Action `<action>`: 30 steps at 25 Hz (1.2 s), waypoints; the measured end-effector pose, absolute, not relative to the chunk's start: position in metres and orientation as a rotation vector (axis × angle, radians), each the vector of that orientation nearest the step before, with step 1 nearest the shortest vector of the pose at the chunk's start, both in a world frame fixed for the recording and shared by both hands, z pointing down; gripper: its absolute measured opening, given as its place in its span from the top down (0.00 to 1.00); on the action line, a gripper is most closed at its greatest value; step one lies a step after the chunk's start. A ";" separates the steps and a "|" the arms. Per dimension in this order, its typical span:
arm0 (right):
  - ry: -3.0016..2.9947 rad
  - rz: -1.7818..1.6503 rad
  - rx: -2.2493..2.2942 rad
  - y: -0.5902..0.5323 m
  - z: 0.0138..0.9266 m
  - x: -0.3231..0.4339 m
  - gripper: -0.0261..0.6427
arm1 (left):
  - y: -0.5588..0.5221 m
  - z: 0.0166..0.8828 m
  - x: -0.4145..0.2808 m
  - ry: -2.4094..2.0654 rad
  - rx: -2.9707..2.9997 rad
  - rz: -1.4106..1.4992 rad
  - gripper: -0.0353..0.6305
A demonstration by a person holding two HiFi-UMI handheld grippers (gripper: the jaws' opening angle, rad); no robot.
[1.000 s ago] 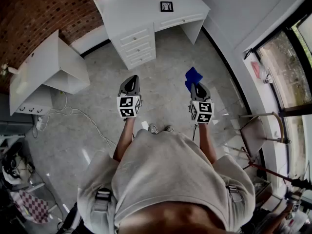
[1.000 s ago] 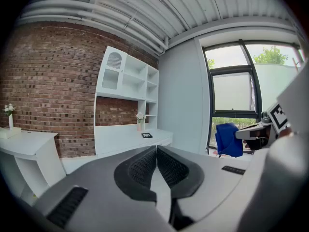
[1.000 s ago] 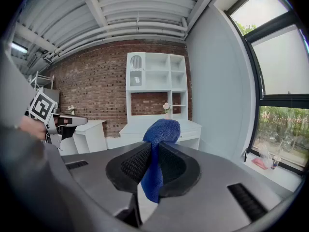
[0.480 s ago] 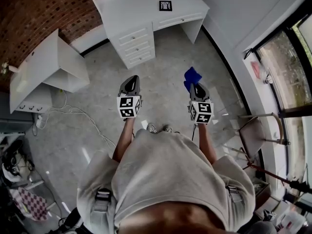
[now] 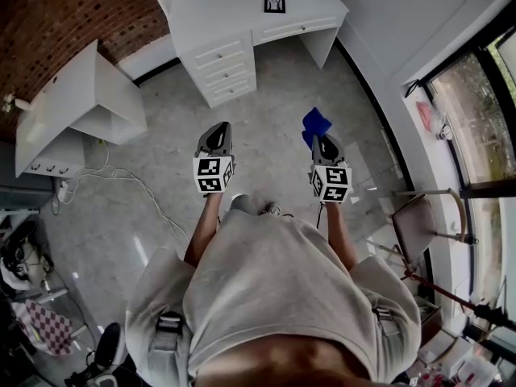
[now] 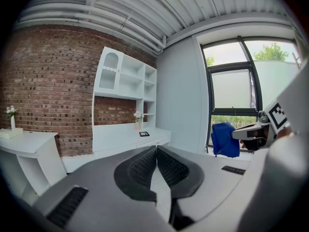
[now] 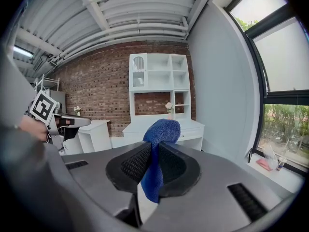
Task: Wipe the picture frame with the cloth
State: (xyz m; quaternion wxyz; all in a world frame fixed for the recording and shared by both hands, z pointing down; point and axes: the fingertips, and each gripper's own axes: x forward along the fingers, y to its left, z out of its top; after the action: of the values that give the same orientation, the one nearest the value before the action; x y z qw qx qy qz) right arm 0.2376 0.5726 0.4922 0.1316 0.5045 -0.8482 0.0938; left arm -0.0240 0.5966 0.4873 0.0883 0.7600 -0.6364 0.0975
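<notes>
1. We stand on a pale grey floor [image 5: 266,111] that is glossy and gives reflections. In the head view a brick wall [image 5: 56,14] lies at 10 o'clock, a white desk [image 5: 234,31] with drawers at 12 o'clock, a lower white table [image 5: 64,111] at 9 o'clock and a tall window [image 5: 476,95] at 3 o'clock. A thin white cable [image 5: 133,190] lies on the floor at 9 o'clock.
2. The picture frame [image 5: 275,4] is on the desk top at 12 o'clock, well apart from both grippers. It is a small square with a dark border.
3. The left gripper [image 5: 216,129] is clenched: its jaws meet at the tips and nothing is between them.
4. The right gripper [image 5: 322,139] grasps the blue cloth [image 5: 316,125]. The cloth bulges above the jaw tips at 12 o'clock and hangs down between them at 6 o'clock.
5. Only the gripper views show the white shelf unit [image 6: 124,81] that rises above the desk, the small flowers [image 6: 138,116] on it and the ribbed ceiling [image 6: 135,8]. Only the head view shows the drawers, the cable and our grey shirt [image 5: 274,289].
6. The pads [image 7: 136,162] are black with a fine grid of bumps. The cloth has a fuzzy, looped surface. The bricks look rough, and the furniture is smooth and painted white.
</notes>
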 end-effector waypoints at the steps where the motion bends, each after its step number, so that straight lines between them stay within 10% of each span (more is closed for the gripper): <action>1: -2.467 0.271 1.458 0.574 0.493 0.238 0.87 | 0.598 0.488 -0.022 -1.898 2.259 0.291 0.92; 30: -2.444 0.294 1.434 0.408 0.507 0.192 0.87 | 0.418 0.515 -0.044 -1.816 2.271 0.249 0.92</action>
State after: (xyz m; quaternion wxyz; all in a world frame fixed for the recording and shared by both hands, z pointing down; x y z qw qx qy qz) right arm 0.1915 0.4081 0.5075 0.1457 0.4979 -0.8488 0.1020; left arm -0.0443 0.4185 0.5154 0.1113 0.7734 -0.6182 0.0849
